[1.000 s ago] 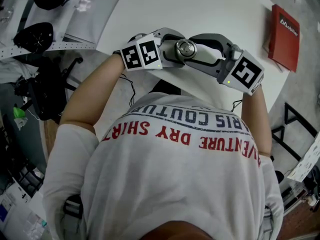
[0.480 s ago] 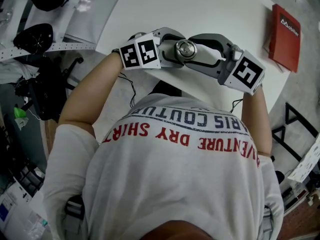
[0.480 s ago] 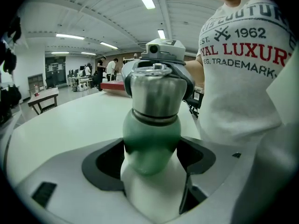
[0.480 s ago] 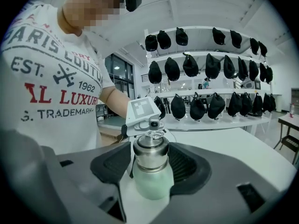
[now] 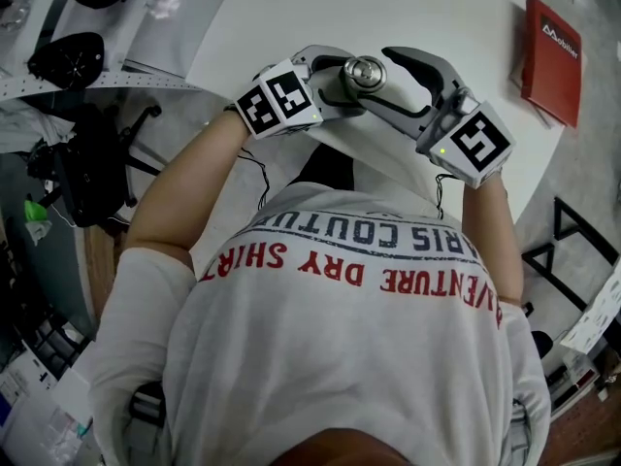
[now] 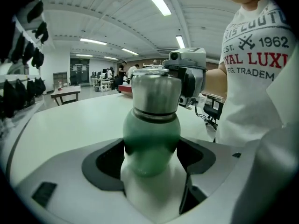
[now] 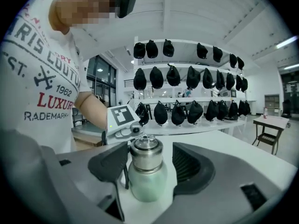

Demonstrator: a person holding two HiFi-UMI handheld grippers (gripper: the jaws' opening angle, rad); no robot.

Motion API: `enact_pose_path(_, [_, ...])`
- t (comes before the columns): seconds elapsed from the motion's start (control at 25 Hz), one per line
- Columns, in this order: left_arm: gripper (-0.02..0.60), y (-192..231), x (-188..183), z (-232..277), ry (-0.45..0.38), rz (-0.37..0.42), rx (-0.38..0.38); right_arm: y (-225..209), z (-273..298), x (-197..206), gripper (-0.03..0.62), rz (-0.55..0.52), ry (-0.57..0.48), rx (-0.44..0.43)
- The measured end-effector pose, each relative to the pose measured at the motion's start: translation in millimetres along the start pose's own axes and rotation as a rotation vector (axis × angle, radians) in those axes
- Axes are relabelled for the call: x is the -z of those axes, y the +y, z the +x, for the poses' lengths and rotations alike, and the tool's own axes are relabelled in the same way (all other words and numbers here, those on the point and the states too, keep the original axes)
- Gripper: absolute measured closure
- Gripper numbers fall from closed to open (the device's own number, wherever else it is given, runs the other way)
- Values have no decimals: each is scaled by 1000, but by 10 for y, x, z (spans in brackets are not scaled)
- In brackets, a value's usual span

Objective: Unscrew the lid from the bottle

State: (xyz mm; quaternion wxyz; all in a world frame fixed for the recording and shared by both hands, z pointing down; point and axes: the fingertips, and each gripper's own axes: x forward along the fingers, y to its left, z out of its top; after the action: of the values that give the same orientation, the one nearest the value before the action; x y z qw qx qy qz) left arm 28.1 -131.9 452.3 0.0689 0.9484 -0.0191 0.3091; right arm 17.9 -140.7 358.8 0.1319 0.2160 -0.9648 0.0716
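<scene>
Right hand-held gripper (image 7: 150,164), jaws just opened, is held astride the lid (image 7: 146,154) of the upright bottle (image 7: 145,185) clamped by the left hand-held gripper (image 6: 152,154).

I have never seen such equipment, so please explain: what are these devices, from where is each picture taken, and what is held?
No robot here: a person holds a hand-held gripper in each hand. One picture comes from a camera on the person's head, looking down; the other two come from cameras riding on the two hand-held grippers. The left hand-held gripper clamps the green bottle by its body. The jaws of the right hand-held gripper have just been opening; the silver lid stands between them, not pressed. On the white table lies a red box.
</scene>
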Motion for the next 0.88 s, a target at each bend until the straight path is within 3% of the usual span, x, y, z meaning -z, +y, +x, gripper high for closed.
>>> enact_pose_path(0.36, [222,-9,-2,-19,-42,-127,-208,64,-3,57,310,-23,16,134])
enact_pose_path(0.64, [222,9,-5,-5,-95,-230,-350,67,60,85,310,-1,21,183])
enact_pose_path(0.88, [223,0,-4,7,-113,-295,-433,30,66,86,312,8,7,255])
